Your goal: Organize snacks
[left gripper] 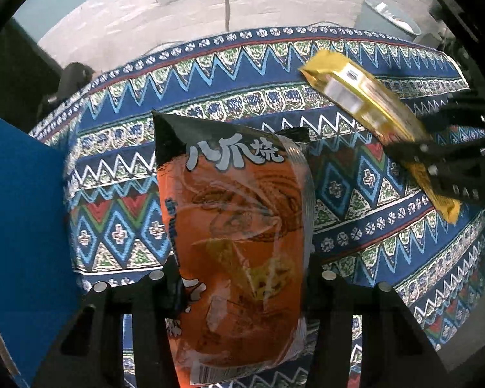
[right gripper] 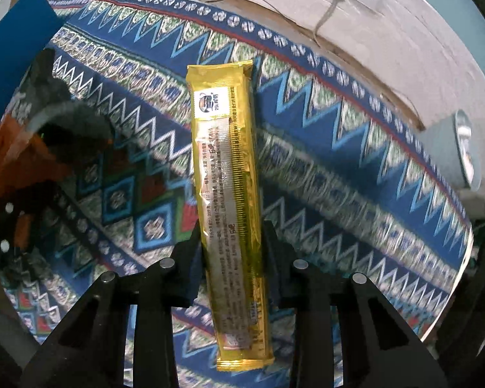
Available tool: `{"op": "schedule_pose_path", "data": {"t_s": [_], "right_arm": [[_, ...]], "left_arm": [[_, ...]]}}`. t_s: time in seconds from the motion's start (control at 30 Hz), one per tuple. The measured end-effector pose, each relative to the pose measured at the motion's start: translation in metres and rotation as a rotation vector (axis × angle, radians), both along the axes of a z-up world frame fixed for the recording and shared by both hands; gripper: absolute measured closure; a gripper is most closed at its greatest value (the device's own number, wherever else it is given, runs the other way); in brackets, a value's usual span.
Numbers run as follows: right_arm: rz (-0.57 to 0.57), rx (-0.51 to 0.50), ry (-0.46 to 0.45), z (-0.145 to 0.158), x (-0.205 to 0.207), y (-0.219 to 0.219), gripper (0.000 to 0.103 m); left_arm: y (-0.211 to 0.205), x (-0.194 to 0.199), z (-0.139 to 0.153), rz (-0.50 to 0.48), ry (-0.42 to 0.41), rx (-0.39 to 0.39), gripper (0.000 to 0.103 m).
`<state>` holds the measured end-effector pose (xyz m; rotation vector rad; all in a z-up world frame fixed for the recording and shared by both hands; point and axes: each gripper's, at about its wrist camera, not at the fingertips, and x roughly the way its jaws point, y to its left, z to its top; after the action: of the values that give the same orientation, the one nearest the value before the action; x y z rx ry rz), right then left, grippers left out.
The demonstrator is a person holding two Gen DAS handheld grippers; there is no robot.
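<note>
Two claws, two snacks, both off the cloth at once! The left claw [left gripper: 242, 278] has its jaws drawn in against the sides of an orange snack bag [left gripper: 239, 252], a puffy pack with a black top edge and white lettering, and the bag juts forward out of the jaws with its top end farthest from the claw. The jaws stand fairly wide, which fits a pillowy, air-filled bag that should be pinched at the flanks and not crushed. The right claw [right gripper: 231, 252] is nearly closed on a long gold wrapper [right gripper: 226, 174], a slim stick-shaped pack gripped low on its length, so most of it reaches ahead of the jaws and a short tail hangs back behind them; a thin flat pack lets the jaws come almost together. Seen from the left wrist, that gold pack sits up and to the right, slanting through the other claw's black fingers [left gripper: 443, 152]. Below both lies the worktop, covered in a patterned tablecloth [left gripper: 229, 74] of blue zigzags and diamonds. A blue board [left gripper: 19, 213] stands just left of the left claw; whether it is the wall of a bin I cannot tell, though it looks a likely home for these snacks. Both claws point downward, so the loads dangle clear of the cloth.
</note>
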<state>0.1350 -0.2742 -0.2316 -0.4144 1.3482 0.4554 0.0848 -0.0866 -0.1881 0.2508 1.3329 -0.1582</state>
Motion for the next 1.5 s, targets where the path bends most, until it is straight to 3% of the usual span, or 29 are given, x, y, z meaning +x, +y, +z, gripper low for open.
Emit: {"op": "schedule_pose_path", "data": {"t_s": [0.4,0.73,1.07,1.5], "right_arm": [[-0.056,0.006,0.003,0.023,-0.064,-0.007,0.072],[-0.104,0.063,-0.049,0.078,-0.099,0.000,0.072],[-0.075,0.159,-0.113,0.140,-0.107,0.040,0.072],[-0.013,0.273,-0.146,0.171,-0.095,0.094,0.072]], "left_arm": [[0.014,-0.030,0.037,-0.027,-0.070,0.009,0.052],[0.032,-0.065,0.078,-0.029,-0.148,-0.004,0.052],[0.045,-0.084,0.116,-0.050,-0.258,0.005,0.052],[0.078,-0.106,0.158,-0.041,-0.355,0.000,0.052]]}}
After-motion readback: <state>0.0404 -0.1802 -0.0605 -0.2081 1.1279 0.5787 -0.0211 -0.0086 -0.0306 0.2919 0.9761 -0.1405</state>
